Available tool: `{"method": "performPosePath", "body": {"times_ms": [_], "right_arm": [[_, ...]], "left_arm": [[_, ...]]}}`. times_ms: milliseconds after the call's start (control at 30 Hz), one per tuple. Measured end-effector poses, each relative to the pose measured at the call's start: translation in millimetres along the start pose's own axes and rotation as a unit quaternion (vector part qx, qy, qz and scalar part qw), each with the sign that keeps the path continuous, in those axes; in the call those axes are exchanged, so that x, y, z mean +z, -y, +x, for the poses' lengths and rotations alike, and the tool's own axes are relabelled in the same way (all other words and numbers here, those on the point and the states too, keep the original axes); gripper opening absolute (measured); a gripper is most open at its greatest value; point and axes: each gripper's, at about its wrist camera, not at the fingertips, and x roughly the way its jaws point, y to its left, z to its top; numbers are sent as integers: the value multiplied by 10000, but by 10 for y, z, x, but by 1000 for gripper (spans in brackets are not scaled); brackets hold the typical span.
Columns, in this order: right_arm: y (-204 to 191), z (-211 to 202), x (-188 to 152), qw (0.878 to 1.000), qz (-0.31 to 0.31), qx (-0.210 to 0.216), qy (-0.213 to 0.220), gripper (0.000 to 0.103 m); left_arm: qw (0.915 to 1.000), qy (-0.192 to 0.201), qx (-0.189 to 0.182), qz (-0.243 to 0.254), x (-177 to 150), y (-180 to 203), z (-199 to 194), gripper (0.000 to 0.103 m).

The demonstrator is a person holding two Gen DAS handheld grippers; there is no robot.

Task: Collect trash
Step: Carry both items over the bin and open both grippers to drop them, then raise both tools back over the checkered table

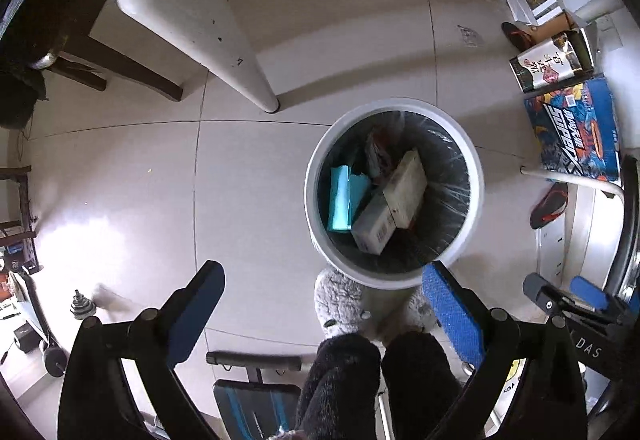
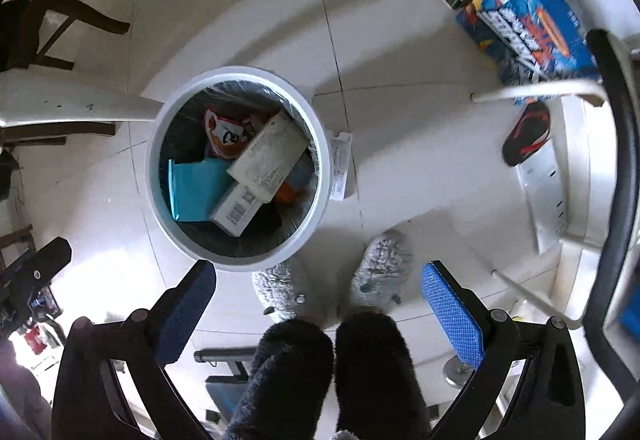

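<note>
A white round trash bin (image 1: 384,107) (image 2: 240,75) with a black liner stands on the tiled floor below both grippers. Inside lie a teal packet (image 1: 343,199) (image 2: 196,191), a pale carton (image 1: 404,187) (image 2: 272,153) on top of a second white box (image 1: 374,228) (image 2: 236,209), and a red snack wrapper (image 2: 224,133). My left gripper (image 1: 324,302) hangs open and empty just short of the bin's near rim. My right gripper (image 2: 320,300) is open too, with nothing between its fingers, the bin up and to its left. A white paper slip (image 2: 340,163) lies beside the bin.
The person's grey fuzzy slippers (image 2: 382,268) stand next to the bin. A white table leg (image 1: 240,67) and a dark chair (image 1: 120,63) are behind it. A blue carton (image 1: 576,127), a white-and-black box (image 1: 552,63), red-black shoes (image 2: 526,131) and a weight bench (image 1: 256,396) crowd the floor.
</note>
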Motion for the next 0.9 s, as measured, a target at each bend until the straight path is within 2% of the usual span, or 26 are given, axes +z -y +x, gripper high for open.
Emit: {"method": "performPosePath", "body": {"times_ms": [133,367,800,900], "right_arm": [[-25,-293,-63,9996,-158,-121,201,103],[-102,-1008,-265,9978,-469,-77,461,103],[-165,-2775,-820,9949,-579,107,814,103],[-199,-3156,-931,9939,-576,214,912,103]], "left_arm": [[10000,33,-44,-4,-103,35,-264,101],[9998,163,-106,-9,-307,53,-842,101],[9974,585,-382,184,-677,-3,-2376,101],[9965,734,-331,214,-720,-39,-2741,101]]}}
